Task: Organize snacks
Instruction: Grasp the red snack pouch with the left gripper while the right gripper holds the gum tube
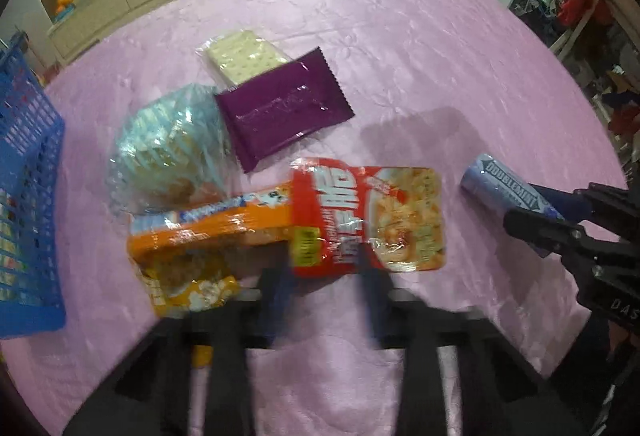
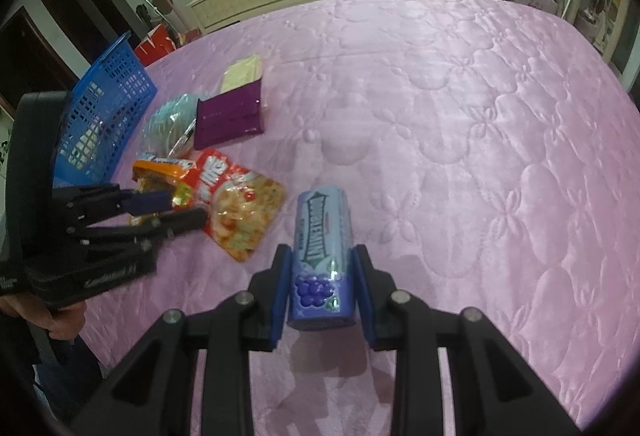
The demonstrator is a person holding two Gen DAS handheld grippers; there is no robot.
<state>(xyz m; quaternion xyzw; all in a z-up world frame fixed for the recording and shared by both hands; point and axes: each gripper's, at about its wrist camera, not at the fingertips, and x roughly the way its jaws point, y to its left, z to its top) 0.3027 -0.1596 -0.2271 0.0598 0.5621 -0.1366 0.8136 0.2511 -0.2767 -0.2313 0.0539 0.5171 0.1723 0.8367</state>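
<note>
- Two grippers are in my views, above a pink quilted cover [image 2: 460, 124].
- My right gripper [image 2: 322, 290] has its blue pads clamped on both sides of a purple Doublemint gum canister [image 2: 322, 256], lying lengthwise between the fingers.
- My left gripper [image 1: 320, 268] is blurred; from the right wrist view its fingers look pinched on the near edge of the red snack packet [image 1: 368, 216], though I cannot be sure they press on it.
- At the packet's 9 o'clock lies an orange snack bag [image 1: 200, 236]; towards 11 o'clock, a wrapped cupcake [image 1: 176, 152], a purple wrapper [image 1: 280, 112] and a cracker pack [image 1: 244, 56].
- At the far 9 o'clock stands a blue basket [image 1: 28, 196].
</note>
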